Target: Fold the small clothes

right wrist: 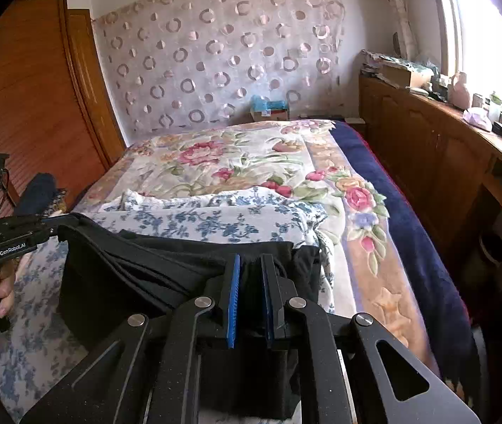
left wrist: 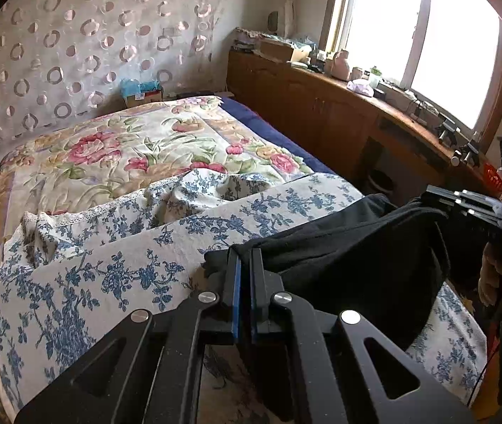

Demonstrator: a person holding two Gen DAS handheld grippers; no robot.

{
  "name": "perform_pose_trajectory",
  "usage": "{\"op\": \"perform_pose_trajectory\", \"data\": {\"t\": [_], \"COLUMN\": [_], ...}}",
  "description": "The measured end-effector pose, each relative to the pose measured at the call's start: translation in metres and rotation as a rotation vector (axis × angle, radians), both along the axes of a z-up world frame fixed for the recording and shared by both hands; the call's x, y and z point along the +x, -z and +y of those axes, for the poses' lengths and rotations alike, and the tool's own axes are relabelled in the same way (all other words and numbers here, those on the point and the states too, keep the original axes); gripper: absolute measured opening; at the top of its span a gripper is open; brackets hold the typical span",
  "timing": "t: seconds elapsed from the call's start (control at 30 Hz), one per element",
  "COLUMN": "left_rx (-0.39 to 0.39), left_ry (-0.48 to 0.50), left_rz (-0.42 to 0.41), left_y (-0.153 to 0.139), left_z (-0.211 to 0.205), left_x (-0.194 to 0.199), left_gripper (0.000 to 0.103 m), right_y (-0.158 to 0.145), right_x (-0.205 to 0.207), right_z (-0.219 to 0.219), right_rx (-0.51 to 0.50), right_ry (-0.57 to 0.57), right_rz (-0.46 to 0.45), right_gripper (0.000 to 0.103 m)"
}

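While both grippers' fingers (left wrist: 231, 282) clamp it, the black garment (left wrist: 350, 247) hangs between them.

The black garment (right wrist: 117, 275) is soft matt cloth. The blue-flowered sheet (left wrist: 117, 265) looks like thin woven cotton. The fingers (right wrist: 234, 304) carry ridged blue rubber pads on matt black plastic. The cabinet (right wrist: 427, 162) is glossy varnished wood.

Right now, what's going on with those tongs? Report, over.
Left tongs and right tongs both shut on black garment, stretched between them above the blue-flowered cloth. Nothing in the way.
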State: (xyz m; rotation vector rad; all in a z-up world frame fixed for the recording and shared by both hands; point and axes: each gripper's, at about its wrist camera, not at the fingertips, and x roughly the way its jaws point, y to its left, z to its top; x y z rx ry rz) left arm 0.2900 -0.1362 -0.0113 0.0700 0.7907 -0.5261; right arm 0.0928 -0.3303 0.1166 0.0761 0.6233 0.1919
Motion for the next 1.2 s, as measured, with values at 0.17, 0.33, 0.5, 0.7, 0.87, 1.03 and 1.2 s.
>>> {"op": "perform_pose_trajectory", "data": {"t": [0.17,0.33,0.5,0.7,0.87,1.03,1.2], "left_rx": [0.024,0.038,0.035,0.045,0.044,0.042,0.024], "left_ry": [0.032,0.047,0.086,0.107,0.094,0.039,-0.006], "left_rz": [-0.003,-0.038,0.000,0.029,0.038,0.014,0.013], "left_y": [-0.004,-0.006,0.004,0.019,0.024,0.020,0.021], "left_z": [0.003,0.020,0.023,0.011,0.005,0.008,0.015], "left_x": [-0.002,-0.008,-0.011,-0.008,0.007,0.016,0.020], "left_gripper": [0.013,0.045,0.058,0.062,0.062,0.062,0.062], "right_y": [-0.013,-0.011,0.004,0.016,0.013,0.005,0.003], "right_x": [-0.006,-0.021,-0.013,0.013,0.030,0.030,0.025], "right_z": [0.003,0.002,0.000,0.001,-0.011,-0.028,-0.042], "right_rx": [-0.049,-0.087,-0.075,-0.013,0.052,0.078,-0.018], "right_ry": [0.043,0.012,-0.030,-0.054,-0.086,-0.108,0.071], "right_rz": [-0.043,-0.045,0.010,0.078,0.103,0.049,0.023], "right_gripper": [0.018,0.049,0.051,0.051,0.036,0.000,0.000]}}
